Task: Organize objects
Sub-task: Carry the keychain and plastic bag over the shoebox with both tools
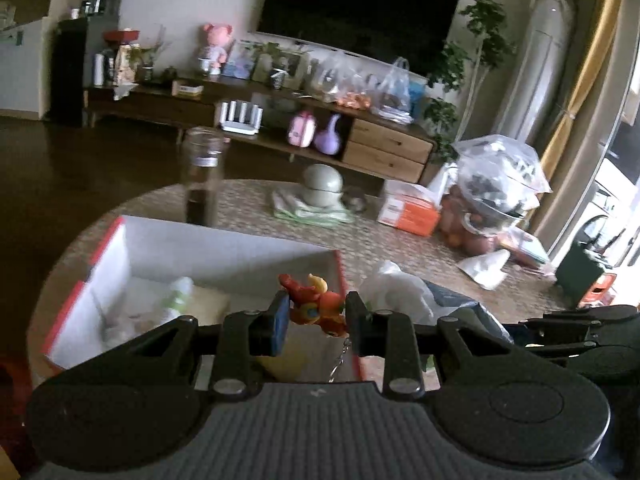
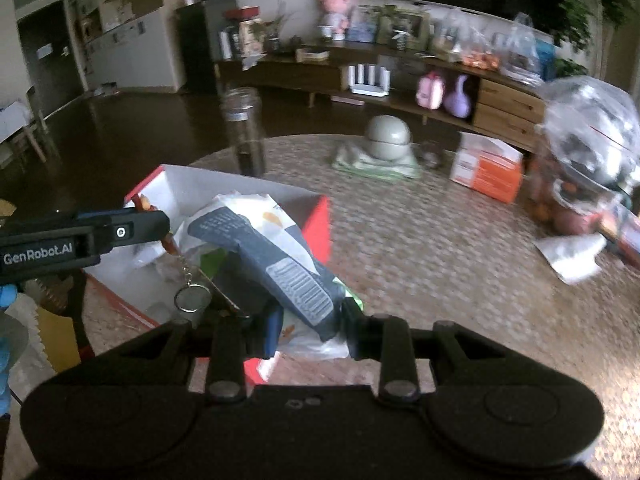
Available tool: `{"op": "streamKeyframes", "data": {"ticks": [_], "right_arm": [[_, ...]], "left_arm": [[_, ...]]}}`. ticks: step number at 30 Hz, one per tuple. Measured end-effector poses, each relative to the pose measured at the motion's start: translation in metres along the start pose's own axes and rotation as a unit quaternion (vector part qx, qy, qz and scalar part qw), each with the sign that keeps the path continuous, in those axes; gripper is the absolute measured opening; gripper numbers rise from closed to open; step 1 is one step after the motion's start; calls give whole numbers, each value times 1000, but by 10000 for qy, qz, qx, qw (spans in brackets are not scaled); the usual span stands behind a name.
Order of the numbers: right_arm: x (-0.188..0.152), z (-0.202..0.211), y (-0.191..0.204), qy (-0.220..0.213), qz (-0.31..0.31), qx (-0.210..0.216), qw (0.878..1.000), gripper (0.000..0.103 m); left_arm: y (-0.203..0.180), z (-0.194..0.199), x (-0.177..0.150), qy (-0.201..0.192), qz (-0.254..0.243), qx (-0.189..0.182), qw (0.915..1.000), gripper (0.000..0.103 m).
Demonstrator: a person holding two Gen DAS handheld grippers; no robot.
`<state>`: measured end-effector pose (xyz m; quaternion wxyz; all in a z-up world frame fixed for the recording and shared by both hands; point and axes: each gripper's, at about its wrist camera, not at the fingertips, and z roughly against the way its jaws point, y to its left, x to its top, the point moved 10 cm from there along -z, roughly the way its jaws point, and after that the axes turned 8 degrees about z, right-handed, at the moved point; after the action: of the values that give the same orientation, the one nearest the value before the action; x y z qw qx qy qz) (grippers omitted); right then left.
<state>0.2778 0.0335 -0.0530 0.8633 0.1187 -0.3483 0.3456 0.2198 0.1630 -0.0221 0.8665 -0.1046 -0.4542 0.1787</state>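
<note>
**A:** From the left wrist view, how far along is the tidying?

**B:** Partway, I'd judge. The left gripper (image 1: 317, 314) is clamped on an orange toy keychain (image 1: 316, 304), held over the near right corner of the red-edged box (image 1: 120, 256). Its chain hangs below the pads. The box already holds a few pale things on its floor; the blur hides what they are, perhaps a small bottle and wrappers.

**A:** What is left out on the tabletop (image 1: 400, 248)?

**B:** A tall jar (image 1: 202, 176), a grey lidded pot (image 1: 323, 190) on a folded cloth, an orange carton (image 1: 408, 210) and a clear bag of fruit (image 1: 492, 196).

**A:** And the right wrist view?

**B:** The right gripper (image 2: 308, 328) is closed on a blue-and-white snack packet (image 2: 272, 256), which leans over the box's (image 2: 320, 220) near edge, not yet lying inside. The left gripper (image 2: 160, 226) reaches in from the left, with the keychain's ring (image 2: 193, 299) dangling above the box. Both items look ready to be dropped in.
</note>
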Motion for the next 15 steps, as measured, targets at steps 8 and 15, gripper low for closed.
{"op": "streamKeyframes", "data": {"ticks": [8, 15], "right_arm": [[27, -44, 35, 107, 193, -28, 9998, 31], [24, -82, 55, 408, 226, 6, 9989, 31]], "left_arm": [[51, -11, 16, -22, 49, 355, 9994, 29], [95, -33, 8, 223, 198, 629, 9976, 29]]}}
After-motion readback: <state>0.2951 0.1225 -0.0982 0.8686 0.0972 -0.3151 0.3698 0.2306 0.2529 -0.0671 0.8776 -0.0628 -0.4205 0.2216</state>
